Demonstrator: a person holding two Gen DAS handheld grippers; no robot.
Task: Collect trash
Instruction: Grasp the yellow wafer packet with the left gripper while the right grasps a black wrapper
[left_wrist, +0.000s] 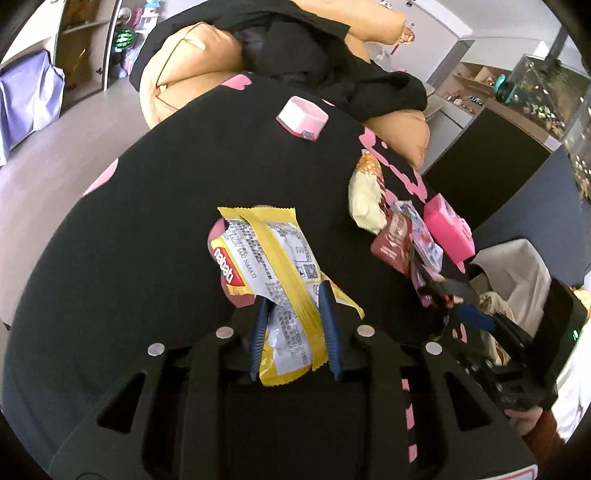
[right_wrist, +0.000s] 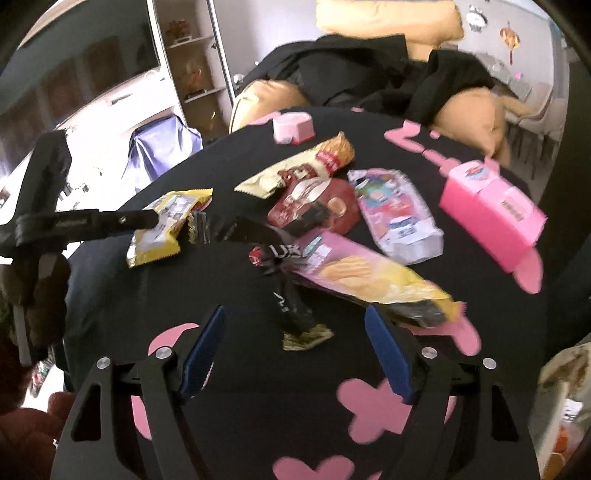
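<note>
My left gripper is shut on a yellow and white snack wrapper and holds it above the black tablecloth. In the right wrist view the same wrapper hangs in that gripper at the left. My right gripper is open low over the cloth. A small black sachet lies between its blue pads without touching them. A pink chips bag lies just beyond the right pad. Behind it lie a red wrapper, a beige one and a white and pink one.
A pink box sits at the table's right, a pink round tub at the far edge. A white-lined trash bag stands off the right edge. Orange cushions draped with black clothes lie beyond the table.
</note>
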